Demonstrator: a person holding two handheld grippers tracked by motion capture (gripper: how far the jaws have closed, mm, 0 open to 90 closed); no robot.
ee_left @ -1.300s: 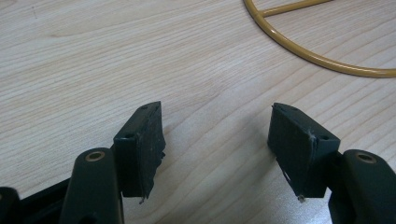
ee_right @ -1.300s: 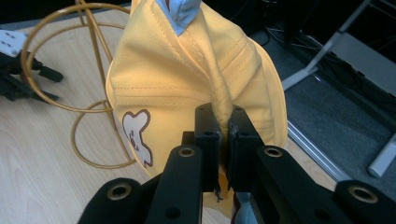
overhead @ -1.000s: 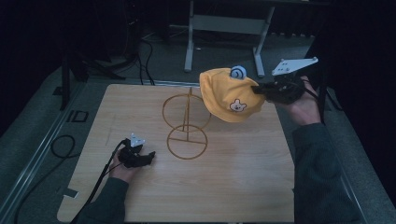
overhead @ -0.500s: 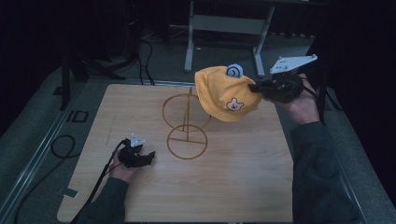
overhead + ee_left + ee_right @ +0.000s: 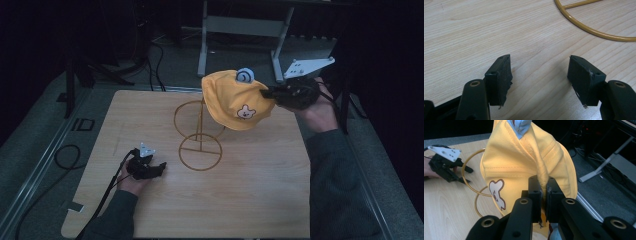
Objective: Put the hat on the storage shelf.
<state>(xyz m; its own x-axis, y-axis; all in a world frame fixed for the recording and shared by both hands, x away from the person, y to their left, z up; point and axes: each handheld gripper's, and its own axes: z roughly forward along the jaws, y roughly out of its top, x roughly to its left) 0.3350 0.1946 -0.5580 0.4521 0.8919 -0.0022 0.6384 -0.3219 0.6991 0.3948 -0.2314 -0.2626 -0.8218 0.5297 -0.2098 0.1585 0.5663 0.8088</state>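
Right now my right gripper (image 5: 543, 192) has its jaws clenched on a pinched fold of the yellow cap (image 5: 235, 100), which hangs in the air above the upper ring of the gold wire stand (image 5: 200, 132), near it but, as far as I can tell, not yet resting on it. My left gripper (image 5: 150, 167) sits low on the bench (image 5: 260, 200) just left of the stand's base ring, jaws released and holding nothing. The risk, I judge, lies in that thin grip: only a ridge of fabric sits between my pads, so a tug against the wire could pull the cap free, or the loose crown could snag the ring and tip the light stand, since nothing steadies its base. The right gripper view shows the fold squeezed between my jaws and the bear patch (image 5: 496, 193) up close, which the high view cannot resolve; the high view gives what that one lacks, the cap's place over the stand and the blue tab (image 5: 244, 75) on top.
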